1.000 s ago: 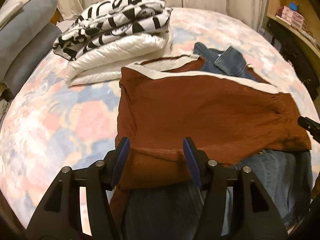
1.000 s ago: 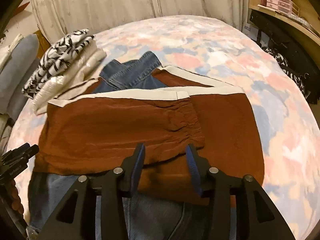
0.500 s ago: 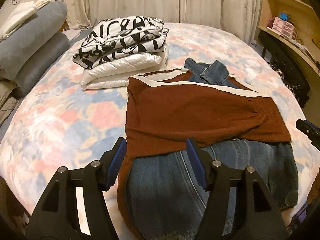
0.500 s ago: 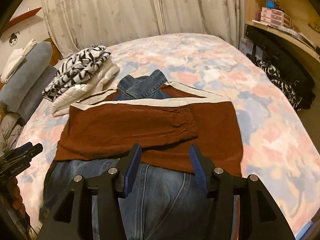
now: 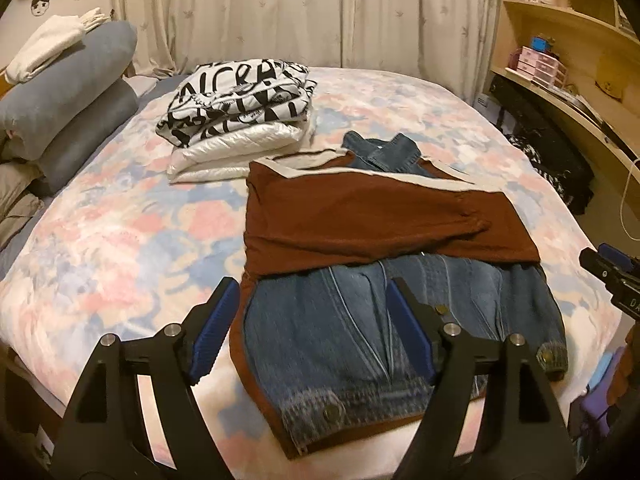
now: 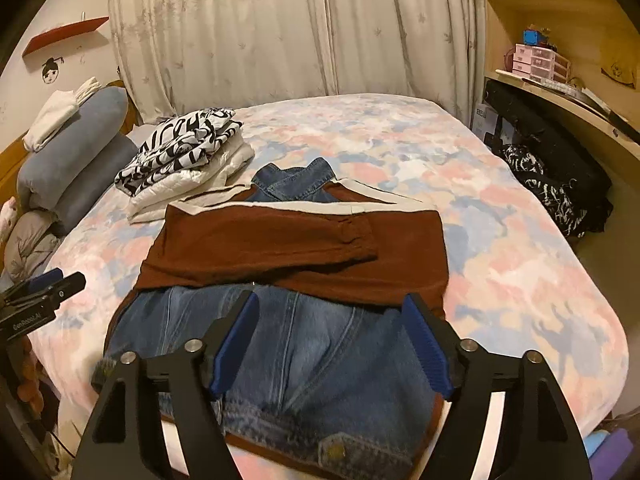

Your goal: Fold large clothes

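A rust-brown garment (image 5: 360, 216) with cream trim lies flat on the bed, its sleeves folded across the middle. Blue denim (image 5: 352, 340) shows below the sleeves, and a denim collar (image 6: 294, 182) shows above them. My left gripper (image 5: 312, 292) hovers over the denim's near left part, jaws opening, nothing between them. My right gripper (image 6: 331, 300) hovers over the near right part (image 6: 320, 344), jaws opening and also empty. Each gripper shows at the edge of the other's view: the right gripper (image 5: 612, 276) and the left gripper (image 6: 40, 296).
A stack of folded clothes (image 5: 240, 120), black-and-white print on white, sits just behind the garment at the left. Grey-blue bolsters (image 5: 68, 104) line the bed's left side. Shelves and a desk (image 6: 560, 88) stand at the right, with a dark bag (image 6: 556, 188) on the floor.
Both grippers have drawn back and up from the brown sleeves, and the fabric that lay between their fingers is gone. Their jaws stand wider. More denim hem is in view.
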Motion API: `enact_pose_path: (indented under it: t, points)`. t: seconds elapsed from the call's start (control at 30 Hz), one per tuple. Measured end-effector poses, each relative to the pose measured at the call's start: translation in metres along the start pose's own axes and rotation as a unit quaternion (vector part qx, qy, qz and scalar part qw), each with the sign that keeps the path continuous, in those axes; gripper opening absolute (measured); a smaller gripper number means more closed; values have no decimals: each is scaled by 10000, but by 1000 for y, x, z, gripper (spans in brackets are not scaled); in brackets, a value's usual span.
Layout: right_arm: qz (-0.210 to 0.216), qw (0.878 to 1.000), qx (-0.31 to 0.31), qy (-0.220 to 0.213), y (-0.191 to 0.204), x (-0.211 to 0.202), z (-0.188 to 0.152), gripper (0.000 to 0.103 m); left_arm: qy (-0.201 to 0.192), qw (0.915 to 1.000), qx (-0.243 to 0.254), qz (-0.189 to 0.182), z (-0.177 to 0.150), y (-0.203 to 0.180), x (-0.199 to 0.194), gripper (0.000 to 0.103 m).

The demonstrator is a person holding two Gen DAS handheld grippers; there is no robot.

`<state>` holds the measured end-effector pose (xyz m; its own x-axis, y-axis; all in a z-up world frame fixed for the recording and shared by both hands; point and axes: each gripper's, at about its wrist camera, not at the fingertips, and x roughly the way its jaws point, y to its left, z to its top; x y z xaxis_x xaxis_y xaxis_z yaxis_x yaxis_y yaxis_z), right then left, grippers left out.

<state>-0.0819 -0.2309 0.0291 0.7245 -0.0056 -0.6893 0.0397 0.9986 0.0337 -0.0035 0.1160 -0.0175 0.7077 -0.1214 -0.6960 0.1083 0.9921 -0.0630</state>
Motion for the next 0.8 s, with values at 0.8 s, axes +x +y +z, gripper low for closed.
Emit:
enact_pose_path:
  t: [0.8]
  points:
    - [-50, 9828, 1196, 1405, -123, 83, -119, 79, 1677, 9696, -1530, -916, -79, 79, 105, 74]
